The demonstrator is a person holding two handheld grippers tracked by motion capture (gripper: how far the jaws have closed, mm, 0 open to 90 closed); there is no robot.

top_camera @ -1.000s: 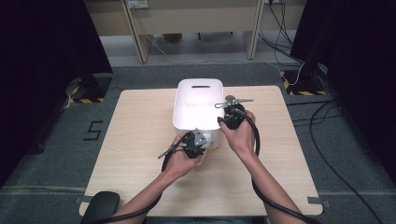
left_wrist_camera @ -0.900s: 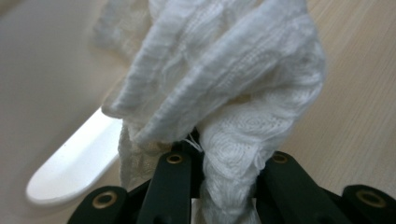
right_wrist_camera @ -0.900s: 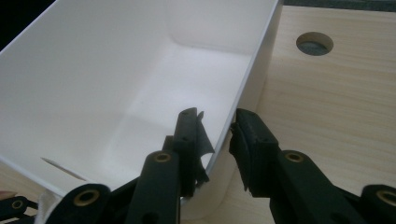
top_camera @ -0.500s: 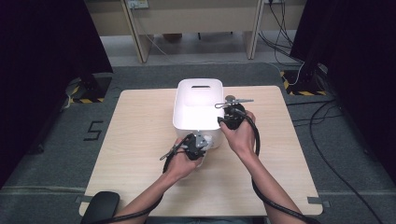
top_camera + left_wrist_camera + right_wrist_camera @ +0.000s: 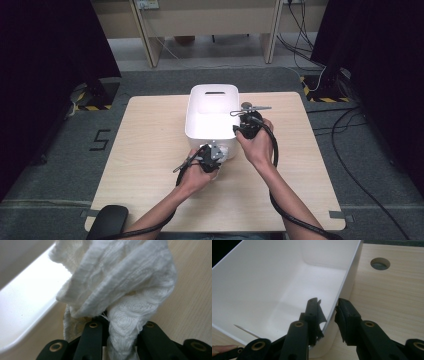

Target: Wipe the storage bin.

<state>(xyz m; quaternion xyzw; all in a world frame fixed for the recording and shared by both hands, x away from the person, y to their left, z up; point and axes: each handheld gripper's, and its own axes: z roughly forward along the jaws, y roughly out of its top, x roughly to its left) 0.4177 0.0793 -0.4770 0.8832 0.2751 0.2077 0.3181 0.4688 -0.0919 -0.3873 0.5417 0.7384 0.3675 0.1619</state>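
White knitted cloth clamped beside a white bin that the other tongs grip by its wall.

On the light wooden desk (image 5: 150,150) stands a white plastic bin (image 5: 212,112), open at the top, with a slot handle in its far wall. The left tongs (image 5: 220,156) sit at the bin's near corner, closed tight on a bunched white knitted cloth (image 5: 120,282); in the left gripper view the fabric bulges up out of the black jaws, with the bin's pale wall just beside it and the desk's wood grain on the other side. The right tongs (image 5: 328,315) straddle the bin's right wall near its near end, one jaw inside the bin and one outside, pressed against the thin rim. The bin's interior looks bare and smooth. A round cable hole (image 5: 380,263) shows in the desk beyond the bin.
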